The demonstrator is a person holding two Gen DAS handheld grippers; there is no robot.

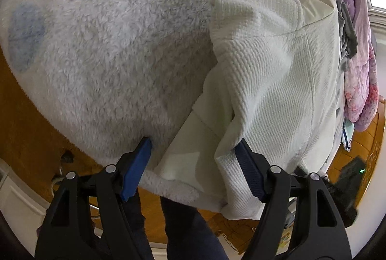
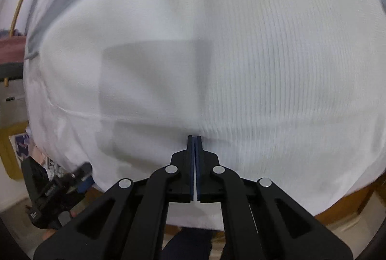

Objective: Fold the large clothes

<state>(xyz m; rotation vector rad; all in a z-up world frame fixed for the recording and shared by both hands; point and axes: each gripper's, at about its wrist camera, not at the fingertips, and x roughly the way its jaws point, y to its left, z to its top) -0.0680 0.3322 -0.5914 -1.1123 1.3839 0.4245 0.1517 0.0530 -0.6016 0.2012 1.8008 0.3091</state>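
Left wrist view: wide-open left gripper [image 1: 193, 151] straddles the cream waffle-knit garment's [image 1: 277, 81] corner on a fluffy grey blanket [image 1: 120, 43], purple floral bedding [image 1: 359, 81] beyond. Right gripper [image 2: 194, 139] is clenched empty over the garment.

A fluffy grey-white blanket [image 1: 115, 38] covers the bed and carries a blue round patch [image 1: 26, 37] near its left edge. A purple and pink floral quilt [image 1: 359, 72] is heaped along the right side, with a dark grey cloth [image 1: 348, 26] lying against it. An orange-brown wooden floor [image 1: 26, 134] shows below the blanket edge.
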